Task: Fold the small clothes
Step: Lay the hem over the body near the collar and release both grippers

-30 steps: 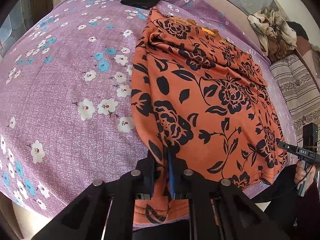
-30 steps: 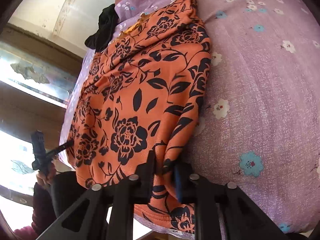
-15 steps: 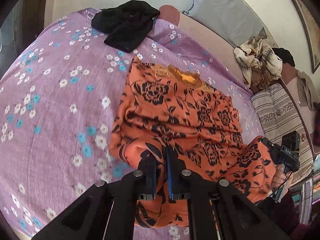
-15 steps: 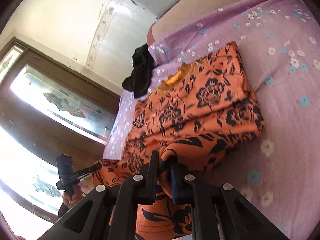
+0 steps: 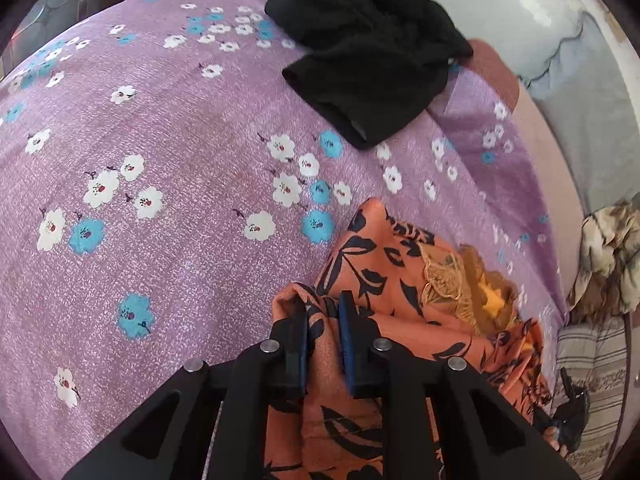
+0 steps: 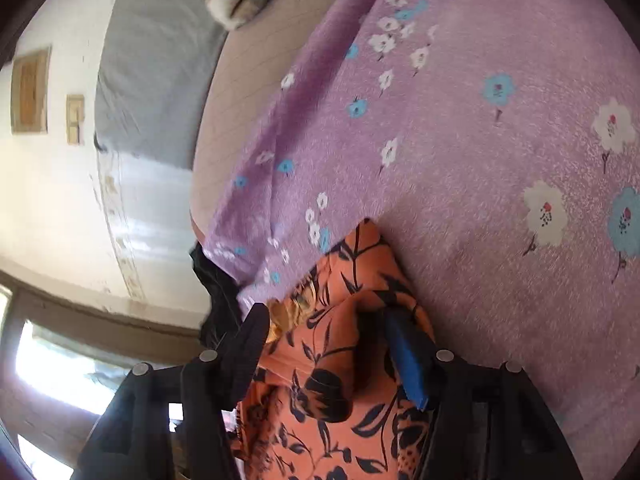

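An orange garment with a black flower print [image 5: 404, 292] lies on the purple flowered bedsheet [image 5: 160, 160], its bottom hem folded up onto the neckline end. My left gripper [image 5: 322, 312] is still narrowly closed on a fold of the hem. In the right wrist view the same garment [image 6: 344, 344] lies under my right gripper [image 6: 328, 336], whose jaws stand wide apart with the cloth loose between them. The gold lace collar [image 5: 452, 284] shows beside the left fingers.
A black garment [image 5: 368, 52] lies crumpled on the sheet beyond the orange one. A grey pillow [image 6: 152, 80] and a beige crumpled cloth [image 5: 612, 252] sit at the bed's far side. A striped cushion [image 5: 592, 368] is at the right.
Both grippers carried the hem forward over the garment to the neckline end, folding it in half. The right gripper has opened and let the cloth go.
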The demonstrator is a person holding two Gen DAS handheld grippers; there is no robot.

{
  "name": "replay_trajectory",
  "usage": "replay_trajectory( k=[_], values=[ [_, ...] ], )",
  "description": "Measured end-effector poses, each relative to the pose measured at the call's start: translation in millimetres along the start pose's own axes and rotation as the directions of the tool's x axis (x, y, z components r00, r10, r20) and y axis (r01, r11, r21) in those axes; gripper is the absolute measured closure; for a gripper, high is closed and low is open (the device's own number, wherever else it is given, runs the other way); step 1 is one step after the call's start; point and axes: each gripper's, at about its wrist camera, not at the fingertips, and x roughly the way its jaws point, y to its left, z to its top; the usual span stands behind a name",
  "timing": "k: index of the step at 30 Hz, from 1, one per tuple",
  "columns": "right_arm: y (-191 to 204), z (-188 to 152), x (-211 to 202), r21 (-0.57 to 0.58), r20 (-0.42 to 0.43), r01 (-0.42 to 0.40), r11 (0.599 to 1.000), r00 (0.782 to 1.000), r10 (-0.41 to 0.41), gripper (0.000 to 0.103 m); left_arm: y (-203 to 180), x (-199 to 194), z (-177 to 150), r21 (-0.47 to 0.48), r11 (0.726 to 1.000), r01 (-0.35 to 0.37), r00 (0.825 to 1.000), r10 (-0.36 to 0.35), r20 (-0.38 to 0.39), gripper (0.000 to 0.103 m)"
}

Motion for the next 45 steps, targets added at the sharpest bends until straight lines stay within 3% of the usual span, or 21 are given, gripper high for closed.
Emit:
replay_trajectory(
  k=[2, 3, 5, 6, 7, 8, 10, 12, 14, 16, 18, 20, 25, 26, 28, 30, 32, 35, 38, 43, 45],
  values=[
    [11, -1, -5, -0.060, 0.030, 0.041, 0.997, 0.999, -0.039, 0.037, 1, -24, -7, -0.017, 0.999, 0.031, 0.995, -0.029, 0.091, 0.085],
    [21, -4, -7, -0.109, 0.029, 0.051, 0.993, 0.998, -0.049, 0.037, 4, -42, -11, -0.039, 0.999, 0.038, 0.986, -0.031, 0.164, 0.080],
    [41, -11, -14, -0.190, 0.042, 0.059, 0.980, 0.998, -0.052, 0.037, 10, -83, -20, -0.102, 0.992, 0.068, 0.952, -0.034, 0.303, 0.058],
    [51, -17, -19, -0.227, 0.054, 0.059, 0.972, 0.997, -0.048, 0.037, 11, -103, -27, -0.141, 0.987, 0.074, 0.932, -0.018, 0.362, 0.042],
    [60, -24, -24, -0.265, 0.061, 0.057, 0.963, 0.997, -0.042, 0.037, 8, -120, -37, -0.171, 0.984, 0.058, 0.916, 0.016, 0.402, 0.033],
    [71, -33, -28, -0.306, 0.062, 0.061, 0.950, 0.997, -0.044, 0.037, 3, -132, -48, -0.172, 0.985, 0.020, 0.910, 0.053, 0.411, 0.032],
    [89, -55, -32, -0.405, 0.035, 0.088, 0.910, 0.996, -0.080, 0.037, -20, -140, -67, -0.107, 0.992, -0.064, 0.922, 0.100, 0.374, 0.032],
    [105, -86, -24, -0.530, -0.010, 0.134, 0.837, 0.986, -0.164, 0.037, -46, -133, -95, 0.001, 0.993, -0.121, 0.939, 0.115, 0.323, 0.032],
    [111, -121, -14, -0.639, -0.027, 0.175, 0.749, 0.968, -0.249, 0.040, -66, -115, -121, 0.124, 0.981, -0.150, 0.960, 0.115, 0.256, 0.032],
    [111, -148, -2, -0.693, -0.048, 0.194, 0.694, 0.949, -0.312, 0.047, -81, -92, -138, 0.201, 0.968, -0.151, 0.974, 0.111, 0.196, 0.032],
    [108, -164, 16, -0.732, -0.059, 0.224, 0.643, 0.920, -0.388, 0.059, -87, -73, -145, 0.251, 0.948, -0.195, 0.973, 0.154, 0.174, 0.032],
    [105, -170, 40, -0.767, -0.043, 0.277, 0.579, 0.878, -0.476, 0.063, -84, -58, -142, 0.247, 0.937, -0.248, 0.963, 0.212, 0.164, 0.032],
    [103, -136, 107, -0.744, 0.015, 0.408, 0.530, 0.802, -0.597, 0.064, -69, -33, -127, 0.175, 0.942, -0.285, 0.957, 0.269, 0.109, 0.032],
    [105, -125, 119, -0.738, 0.022, 0.418, 0.530, 0.799, -0.601, 0.064, -70, -32, -125, 0.175, 0.940, -0.294, 0.954, 0.278, 0.110, 0.032],
    [115, -105, 141, -0.732, 0.093, 0.475, 0.489, 0.780, -0.619, 0.066, -71, -33, -123, 0.169, 0.940, -0.295, 0.955, 0.283, 0.094, 0.032],
    [124, -89, 154, -0.710, 0.155, 0.517, 0.478, 0.777, -0.610, 0.066, -67, -32, -118, 0.147, 0.951, -0.274, 0.961, 0.264, 0.081, 0.031],
    [135, -81, 152, -0.682, 0.187, 0.531, 0.504, 0.792, -0.581, 0.066, -62, -34, -112, 0.119, 0.961, -0.250, 0.967, 0.242, 0.078, 0.031],
    [147, -96, 133, -0.706, 0.150, 0.456, 0.543, 0.845, -0.514, 0.066, -55, -44, -109, 0.052, 0.979, -0.198, 0.977, 0.193, 0.091, 0.031],
    [151, -133, 118, -0.776, 0.039, 0.345, 0.528, 0.862, -0.505, 0.066, -47, -55, -107, -0.008, 0.978, -0.207, 0.971, 0.206, 0.123, 0.031],
    [148, -226, 116, -0.871, -0.199, 0.097, 0.482, 0.827, -0.526, 0.066, -25, -65, -108, -0.077, 0.973, -0.216, 0.968, 0.224, 0.116, 0.031],
    [147, -257, 127, -0.891, -0.235, 0.044, 0.452, 0.808, -0.540, 0.065, -20, -66, -110, -0.071, 0.974, -0.217, 0.969, 0.223, 0.105, 0.031]
  ],
)
